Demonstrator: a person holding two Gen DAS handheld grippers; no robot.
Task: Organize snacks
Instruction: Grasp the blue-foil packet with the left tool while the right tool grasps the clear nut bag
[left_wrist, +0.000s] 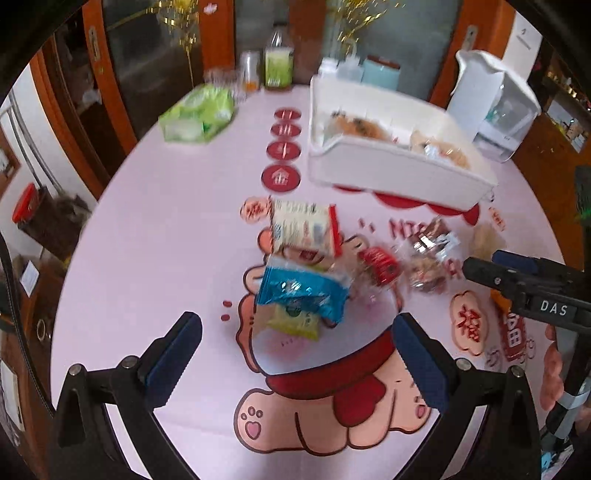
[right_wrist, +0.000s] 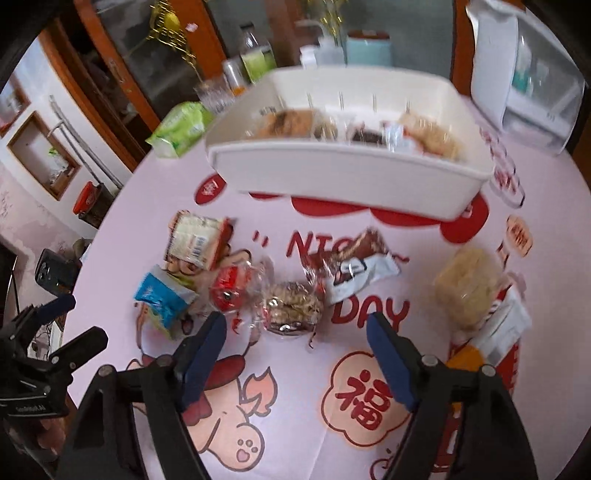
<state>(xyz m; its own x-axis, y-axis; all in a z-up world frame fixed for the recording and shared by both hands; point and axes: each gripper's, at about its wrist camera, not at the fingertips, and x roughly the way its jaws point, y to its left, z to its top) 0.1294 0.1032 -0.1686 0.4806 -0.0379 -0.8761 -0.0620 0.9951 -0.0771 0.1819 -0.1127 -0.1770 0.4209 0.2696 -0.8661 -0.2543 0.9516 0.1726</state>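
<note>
Loose snack packets lie on a pink printed tablecloth. My left gripper is open and empty, just short of a blue packet lying on a yellow-green one. A cream and red packet lies beyond. My right gripper is open and empty, just short of a clear-wrapped nut cake. Beside it are a red wrapped sweet, a brown and white packet and a pale puffed snack. A white bin behind holds several snacks.
At the table's far edge stand a green tissue pack, a green-labelled bottle, a glass, jars and a white appliance. Orange and white packets lie at the right. Wooden cabinets stand behind the table.
</note>
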